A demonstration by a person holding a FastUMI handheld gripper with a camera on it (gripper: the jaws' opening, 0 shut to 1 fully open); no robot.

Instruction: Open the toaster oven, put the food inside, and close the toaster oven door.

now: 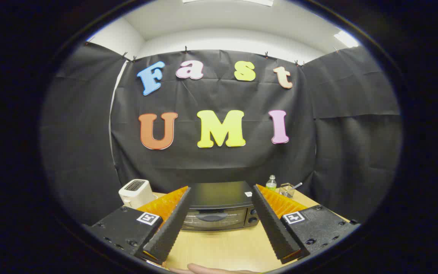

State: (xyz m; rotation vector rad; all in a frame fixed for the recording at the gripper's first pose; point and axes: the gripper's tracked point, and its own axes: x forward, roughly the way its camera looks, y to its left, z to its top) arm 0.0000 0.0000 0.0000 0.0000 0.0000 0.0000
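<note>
Toaster oven (pixel 219 207) is sitting dead ahead on the wooden table (pixel 226 247), framed between the two fingers and a little beyond their tips, its door looking closed with the handle (pixel 211 217) running across the top of the glass. The gripper (pixel 221 188) is hanging spread wide, nothing between its fingers. A white toaster (pixel 136 192) is standing to the oven's left; a small bottle (pixel 271 182) and a wire basket (pixel 286 189) are waiting off to its right, near the back of the table. Part of a hand (pixel 207 270) is peeking in at the near edge. I'm judging that the opening step is only just getting under way. Doing it well means coming in level and centred on that handle, taking it from above, then pulling outward and down along the door's arc rather than straight back, so the oven isn't dragged across the table. I can't make out the food anywhere yet.
</note>
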